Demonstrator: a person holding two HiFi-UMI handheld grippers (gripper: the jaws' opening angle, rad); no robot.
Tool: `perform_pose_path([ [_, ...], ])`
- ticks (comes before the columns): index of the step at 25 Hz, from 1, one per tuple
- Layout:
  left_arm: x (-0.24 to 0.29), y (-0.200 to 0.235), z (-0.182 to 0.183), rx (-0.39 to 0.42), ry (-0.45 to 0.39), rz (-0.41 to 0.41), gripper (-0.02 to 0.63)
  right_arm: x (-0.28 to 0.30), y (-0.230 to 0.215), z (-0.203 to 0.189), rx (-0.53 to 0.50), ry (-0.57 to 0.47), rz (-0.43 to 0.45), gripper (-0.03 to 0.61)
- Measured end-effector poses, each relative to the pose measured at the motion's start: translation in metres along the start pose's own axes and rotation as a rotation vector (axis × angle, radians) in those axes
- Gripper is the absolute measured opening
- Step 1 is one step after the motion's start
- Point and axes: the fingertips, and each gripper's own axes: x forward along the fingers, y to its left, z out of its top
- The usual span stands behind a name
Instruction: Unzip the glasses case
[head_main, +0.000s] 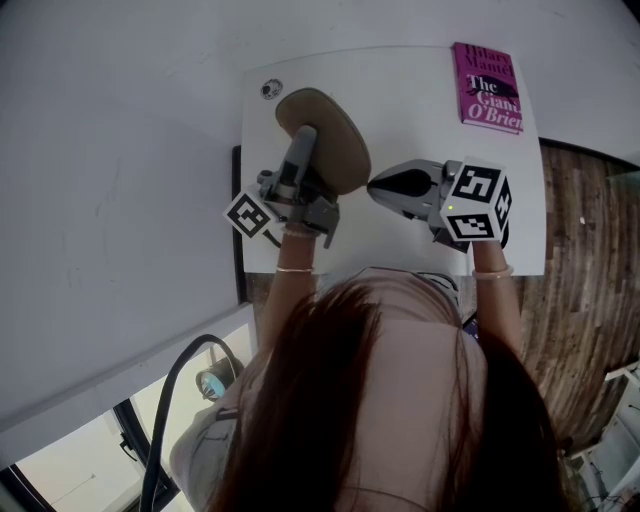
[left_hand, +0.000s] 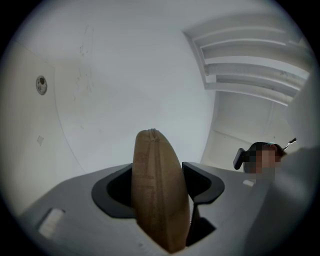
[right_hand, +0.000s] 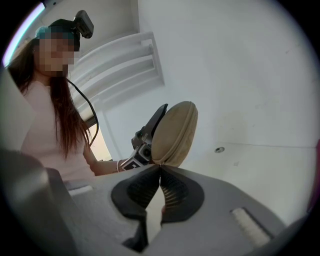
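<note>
Presently the glasses case (head_main: 340, 150) is held on edge over the desk (head_main: 400, 110) and appears clear of it. Its zip seam (left_hand: 151, 145) runs along the narrow edge. The left tongs (left_hand: 159, 182) are clamped across the case's body, one jaw on each broad side. The right tongs (right_hand: 160, 169) stand just beside the case with jaws pressed together. Their tips touch the case's narrow end, where the seam comes round. Whether a zip tab lies between those tips is too small to tell.

Risks, as judged:

1. Tab not captured. If the tips have closed on seam cloth or on nothing, drawing them along the case would slide off and leave the zip shut.
2. Case slipping. The left hold is on a rounded, cloth-covered shell. A pull along the seam may twist the case or drag it out through the jaws, and it would drop to the desk beneath.
3. Binding. The left jaws squeeze the two halves together, so the slider may jam on reaching that stretch.
4. Obstruction. Those jaws sit close to the seam's path and may stop the slider short of full opening.

A book (head_main: 488, 87) lies on the desk well apart from the case and poses no hazard.
</note>
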Motion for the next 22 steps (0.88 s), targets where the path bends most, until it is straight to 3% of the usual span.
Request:
perform_pose_path([
  [22,-0.005,0.013,0.009,-0.013,-0.136,0.098,0.298,0.008,0.000,-0.001,0.023,-0.017,0.015,0.006],
])
